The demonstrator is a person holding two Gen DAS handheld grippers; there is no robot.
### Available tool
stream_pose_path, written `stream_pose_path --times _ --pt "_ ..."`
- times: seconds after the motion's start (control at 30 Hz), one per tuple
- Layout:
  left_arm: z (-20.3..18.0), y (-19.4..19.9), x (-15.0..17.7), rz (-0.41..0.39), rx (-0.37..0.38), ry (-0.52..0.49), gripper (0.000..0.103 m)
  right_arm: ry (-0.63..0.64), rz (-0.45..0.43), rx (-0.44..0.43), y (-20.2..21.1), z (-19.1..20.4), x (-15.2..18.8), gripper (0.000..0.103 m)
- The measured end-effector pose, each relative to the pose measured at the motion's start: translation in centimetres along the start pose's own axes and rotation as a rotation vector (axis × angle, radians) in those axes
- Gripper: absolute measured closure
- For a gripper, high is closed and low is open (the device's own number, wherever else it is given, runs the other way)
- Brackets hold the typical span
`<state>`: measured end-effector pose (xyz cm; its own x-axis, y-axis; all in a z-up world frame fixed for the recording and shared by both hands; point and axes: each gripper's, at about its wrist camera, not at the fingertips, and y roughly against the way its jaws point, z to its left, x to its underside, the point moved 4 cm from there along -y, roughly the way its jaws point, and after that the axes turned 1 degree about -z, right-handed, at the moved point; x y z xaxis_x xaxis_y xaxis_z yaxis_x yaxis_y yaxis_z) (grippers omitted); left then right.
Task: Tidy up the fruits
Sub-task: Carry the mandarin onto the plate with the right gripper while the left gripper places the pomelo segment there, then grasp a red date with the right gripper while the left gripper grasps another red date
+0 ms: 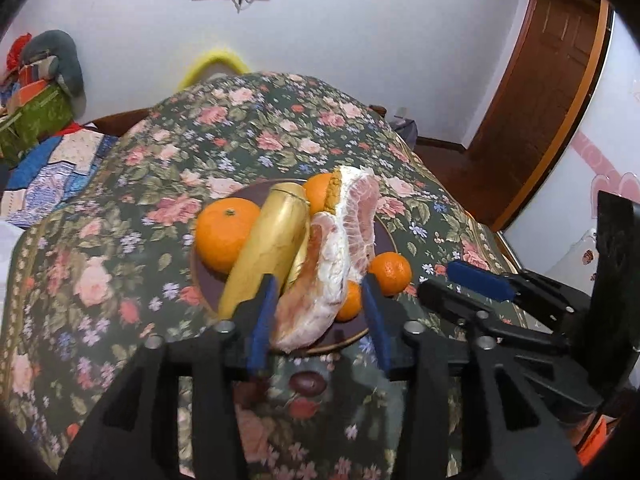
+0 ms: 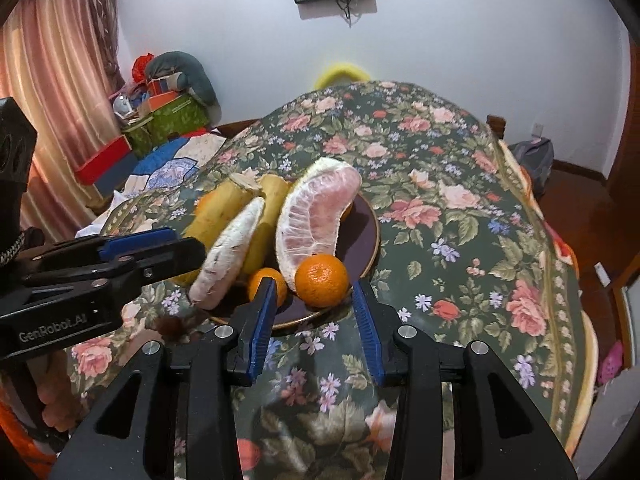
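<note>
Four tangerines (image 1: 226, 239), two bananas (image 1: 266, 248), two pomelo segments (image 1: 320, 280), one plate (image 1: 382, 240).

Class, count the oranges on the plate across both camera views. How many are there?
4: a large orange at the plate's left, one at the back behind the pomelo segment, a small one at the right rim, and one in front. Others may be hidden.

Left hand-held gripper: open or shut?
Open. The left hand-held gripper shows a clear gap between its blue pads; the pomelo segment lies beyond them, ungripped.
</note>
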<state>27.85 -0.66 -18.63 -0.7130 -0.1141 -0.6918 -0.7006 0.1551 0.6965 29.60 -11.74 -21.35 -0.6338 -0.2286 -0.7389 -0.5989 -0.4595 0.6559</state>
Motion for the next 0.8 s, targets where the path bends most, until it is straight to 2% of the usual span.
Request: stream_pose_path --times 0.27,0.47,0.53,0.8 --pt "2.1 4.0 1.5 -0.018 -0.061 0.008 0.049 0.012 -0.023 -0.011 2.2 1.9 0.4 0.065" --pt "4.0 5.5 3.3 -0.011 -0.093 0.03 0.046 0.033 -0.02 -0.02 2.7 3.5 1.0 0.063" --pt "4.6 5.6 4.0 -0.004 -0.103 0.039 0.046 0.035 -0.015 -0.024 2.5 3.9 1.3 0.06" --pt "6.4 4.0 6.3 0.053 -0.099 0.058 0.046 0.053 0.057 -0.047 -0.7 6.1 3.1 0.06"
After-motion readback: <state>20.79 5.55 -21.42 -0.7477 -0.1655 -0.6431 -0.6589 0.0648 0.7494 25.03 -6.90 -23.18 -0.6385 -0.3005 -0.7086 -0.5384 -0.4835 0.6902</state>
